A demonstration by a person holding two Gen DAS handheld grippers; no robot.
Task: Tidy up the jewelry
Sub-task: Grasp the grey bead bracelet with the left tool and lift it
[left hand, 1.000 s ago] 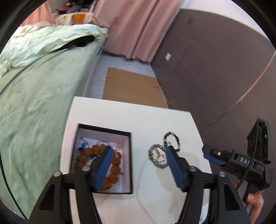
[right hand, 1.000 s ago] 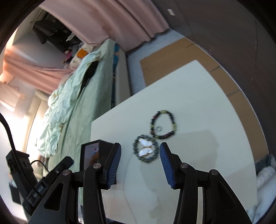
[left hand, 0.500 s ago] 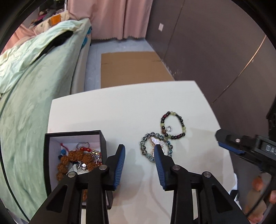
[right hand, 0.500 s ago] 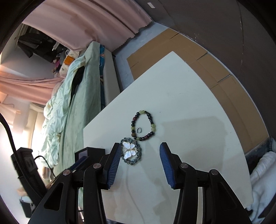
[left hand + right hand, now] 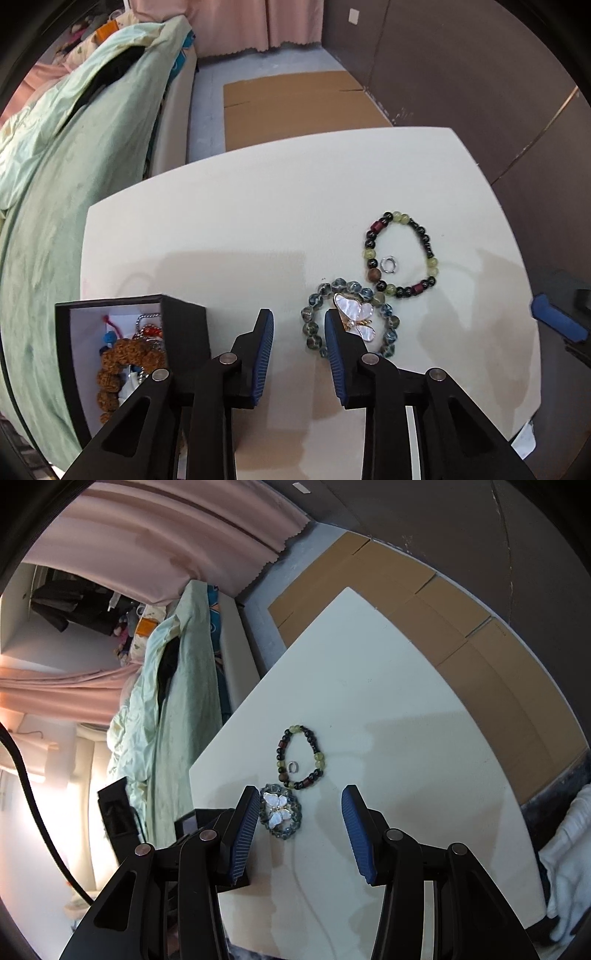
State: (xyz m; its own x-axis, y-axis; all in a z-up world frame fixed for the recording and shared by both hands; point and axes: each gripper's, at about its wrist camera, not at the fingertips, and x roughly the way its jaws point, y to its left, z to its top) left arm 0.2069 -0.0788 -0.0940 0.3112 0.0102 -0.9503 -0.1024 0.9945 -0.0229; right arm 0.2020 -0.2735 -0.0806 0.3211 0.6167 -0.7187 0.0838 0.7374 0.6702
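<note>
Jewelry spread over white worktop (image 5: 229,221) in left wrist view. Grey-blue bead bracelet (image 5: 314,325) with mother-of-pearl butterfly charm (image 5: 356,314) lying flat near front centre, partly behind right finger of left gripper (image 5: 299,332). Multicolour bead bracelet (image 5: 428,254), green, black and maroon, just behind and to the right, touching or nearly touching the grey-blue one. Small silver ring (image 5: 388,264) inside that loop. Left gripper spread, nothing between blue pads, hanging above worktop between black jewelry box (image 5: 184,325) and butterfly bracelet. Box open at front left corner, holding brown knobbly bead bracelet (image 5: 118,360), silver chain and red and blue pieces. Blue pad of right gripper (image 5: 557,319) at right edge. Green-covered bed (image 5: 66,155) to the left, flattened cardboard (image 5: 295,107) on floor beyond.

Right wrist view: right gripper (image 5: 299,827) spread wide, empty, above near part of worktop (image 5: 388,701). Butterfly charm (image 5: 276,809) and its grey-blue bead bracelet (image 5: 291,825) just inside left pad. Multicolour bead bracelet (image 5: 317,760) farther on, silver ring (image 5: 292,767) within it. Bed (image 5: 177,709) and pink curtain (image 5: 166,535) behind, cardboard (image 5: 461,638) along worktop's far side.
</note>
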